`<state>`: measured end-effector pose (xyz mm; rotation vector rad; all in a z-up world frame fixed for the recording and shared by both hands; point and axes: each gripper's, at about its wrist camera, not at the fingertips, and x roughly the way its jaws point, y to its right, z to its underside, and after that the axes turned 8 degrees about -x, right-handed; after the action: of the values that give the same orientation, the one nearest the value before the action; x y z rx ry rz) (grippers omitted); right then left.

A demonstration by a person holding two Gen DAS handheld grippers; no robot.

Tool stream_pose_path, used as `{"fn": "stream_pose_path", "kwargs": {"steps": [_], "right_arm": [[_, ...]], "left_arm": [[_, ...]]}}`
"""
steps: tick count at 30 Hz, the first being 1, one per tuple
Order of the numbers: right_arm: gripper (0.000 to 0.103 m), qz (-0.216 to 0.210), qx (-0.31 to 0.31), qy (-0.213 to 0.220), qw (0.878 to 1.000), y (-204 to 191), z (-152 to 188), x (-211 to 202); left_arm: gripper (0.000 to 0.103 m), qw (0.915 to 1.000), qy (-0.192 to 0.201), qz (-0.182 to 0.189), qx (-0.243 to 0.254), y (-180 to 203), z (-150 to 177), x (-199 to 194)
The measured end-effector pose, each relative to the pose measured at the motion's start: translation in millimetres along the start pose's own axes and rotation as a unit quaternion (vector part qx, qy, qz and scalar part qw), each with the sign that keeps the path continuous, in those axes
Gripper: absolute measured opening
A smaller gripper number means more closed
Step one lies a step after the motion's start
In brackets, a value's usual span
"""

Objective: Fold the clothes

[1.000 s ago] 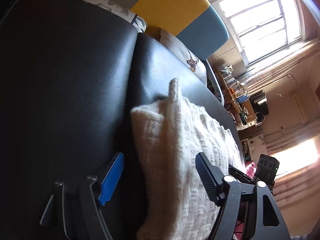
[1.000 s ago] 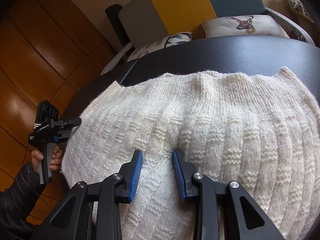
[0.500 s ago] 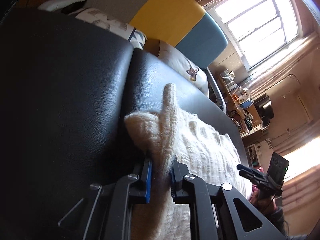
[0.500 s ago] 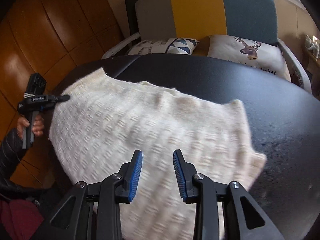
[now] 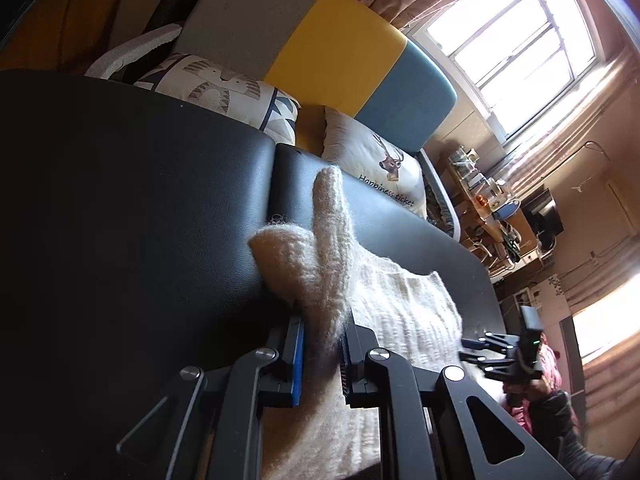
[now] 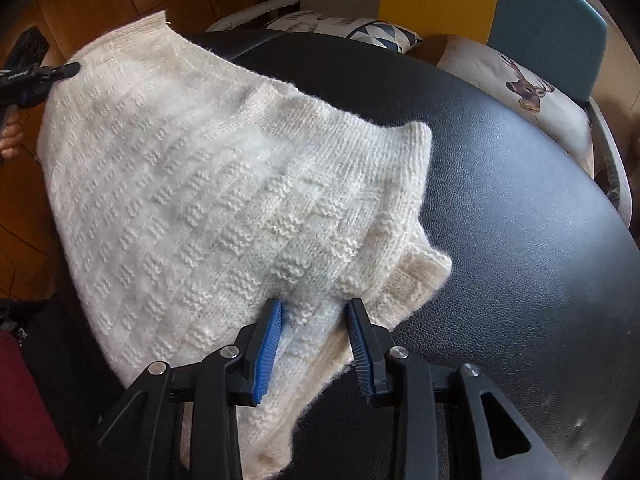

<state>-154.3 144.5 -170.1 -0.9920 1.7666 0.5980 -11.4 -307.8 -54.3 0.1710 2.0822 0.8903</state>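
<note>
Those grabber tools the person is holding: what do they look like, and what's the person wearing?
Each gripper, left and right, is a black frame with silver bolts, triangular cut-outs and two fingers faced with ribbed blue pads. The person wears a dark sleeve.

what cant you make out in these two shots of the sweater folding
- Whether the right gripper pinches the sweater: right wrist view, knit bunches between its pads.
- The sweater's near end: both views, hidden behind gripper frames and cut by the bottom edge.
- Items on the far shelf: left wrist view, too small.
- The person: only a hand at the right wrist view's left edge.
</note>
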Motion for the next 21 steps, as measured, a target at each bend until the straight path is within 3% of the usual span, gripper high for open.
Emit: {"fn": "stream_pose_path", "kwargs": {"steps": [6,11,15,21], "right_arm": [[0.035,0.007,0.03,0.001,1.0,1,1,5],[0.036,-0.016,0.096,0.044,0.994,10,13,5],[0.036,-0.026,0.122,0.074,0.989,8,21,5],[0.036,-0.05,0.148,0.107,0.982,4,29,6]], "left_arm": [[0.014,0.9966,0.006,0.08,-0.019,49,7,-5],[0.014,0.9893,0.003,0.14,-0.04,101,8,21],[0.014,0.9863,-0.016,0.152,-0.061,131,8,59],[0.014,0.9858,-0.049,0.136,-0.086,166,22,115]]}}
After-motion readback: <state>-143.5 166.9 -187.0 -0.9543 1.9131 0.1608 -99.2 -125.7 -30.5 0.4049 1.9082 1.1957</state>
